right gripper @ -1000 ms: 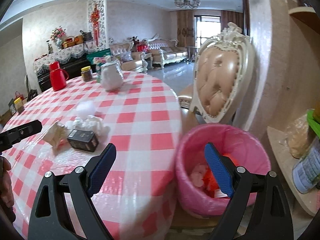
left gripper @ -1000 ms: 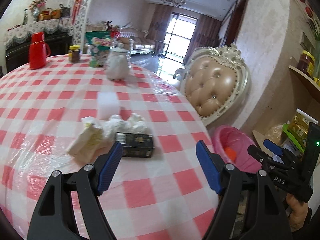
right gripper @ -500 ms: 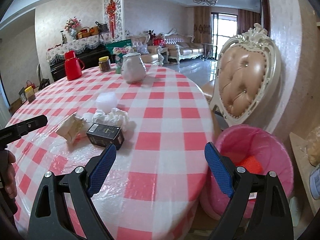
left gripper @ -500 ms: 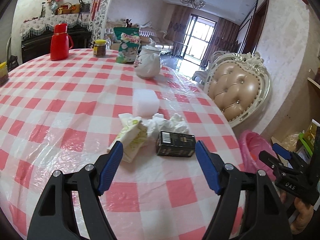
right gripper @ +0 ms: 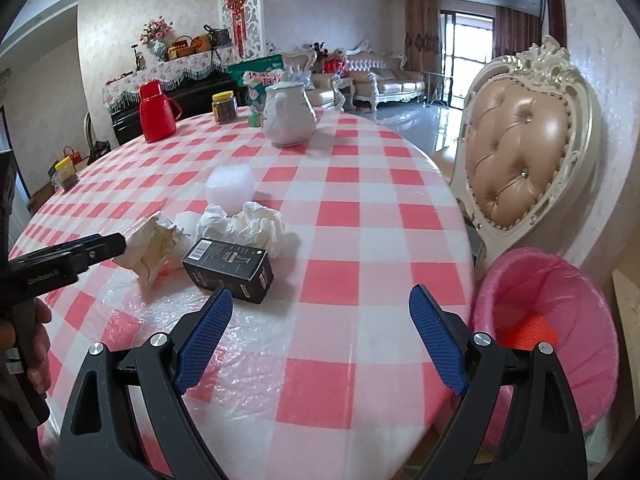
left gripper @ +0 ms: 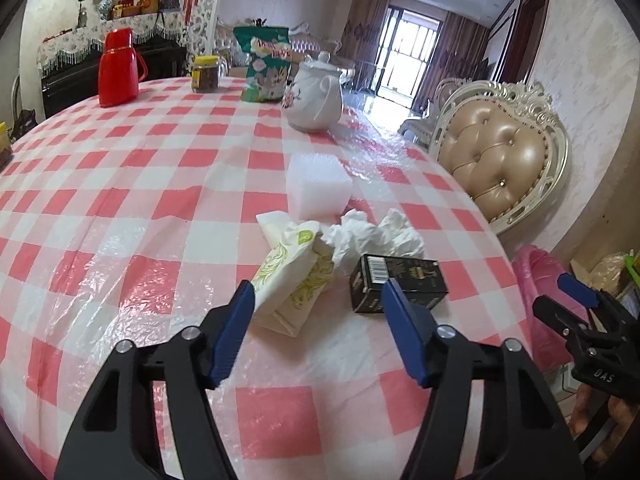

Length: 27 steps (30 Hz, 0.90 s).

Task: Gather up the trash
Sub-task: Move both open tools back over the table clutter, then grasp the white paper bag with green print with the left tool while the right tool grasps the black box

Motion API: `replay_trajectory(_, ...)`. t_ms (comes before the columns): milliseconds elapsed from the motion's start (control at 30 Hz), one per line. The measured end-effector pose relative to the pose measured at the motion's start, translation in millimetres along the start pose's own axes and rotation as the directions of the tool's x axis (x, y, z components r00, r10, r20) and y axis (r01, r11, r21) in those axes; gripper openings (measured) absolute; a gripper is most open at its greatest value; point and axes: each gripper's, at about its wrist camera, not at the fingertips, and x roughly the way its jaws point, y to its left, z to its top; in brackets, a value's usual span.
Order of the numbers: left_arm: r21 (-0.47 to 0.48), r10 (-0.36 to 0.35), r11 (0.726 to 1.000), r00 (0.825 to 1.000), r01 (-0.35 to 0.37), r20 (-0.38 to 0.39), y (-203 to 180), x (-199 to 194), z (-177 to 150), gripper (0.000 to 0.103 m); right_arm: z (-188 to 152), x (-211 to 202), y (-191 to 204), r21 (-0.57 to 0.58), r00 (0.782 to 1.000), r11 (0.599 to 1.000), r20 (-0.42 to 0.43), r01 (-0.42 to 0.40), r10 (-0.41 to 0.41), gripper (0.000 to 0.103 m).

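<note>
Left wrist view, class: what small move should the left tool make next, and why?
Probably ease the left tool forward and down around the crumpled tissue pack. Its jaws are closing, yet the pads have not met the pack, which lies just ahead beside the black box. The pink bin waits beyond the table edge.

The black box (left gripper: 400, 282) is partly covered by the left gripper's right finger (left gripper: 404, 336). Behind the box, the crumpled tissue's (left gripper: 372, 236) lower part is hidden. The box's print is too small to read. Right of the box, the pink bin (left gripper: 536, 276) is mostly concealed by the table edge (left gripper: 508, 280).
</note>
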Motion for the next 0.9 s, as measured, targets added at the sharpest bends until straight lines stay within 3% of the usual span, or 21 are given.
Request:
replay_trajectory(367, 0.016, 0.02, 1.0, 0.997, -0.019, -0.075, 14, 43, 2, 0.052, 8, 38, 24, -0.047, 0.998, 0.998, -0.038, -0.046, 0.044, 0.084)
replay_trajectory(500, 0.017, 0.022, 1.0, 0.995, -0.02, -0.101, 18, 52, 0, 0.029, 10, 52, 35, -0.056, 0.997, 0.996, -0.055, -0.063, 0.06, 0.084)
replay_trajectory(600, 0.008, 0.021, 1.0, 0.994, -0.02, -0.109, 22, 55, -2, 0.023, 10, 60, 41, -0.048, 0.996, 0.997, -0.067, -0.068, 0.065, 0.084)
replay_trajectory(900, -0.003, 0.009, 1.0, 0.995, -0.01, -0.1, 25, 50, -2, 0.018, 12, 76, 73, -0.036, 0.993, 0.996, -0.087, -0.085, 0.081, 0.084)
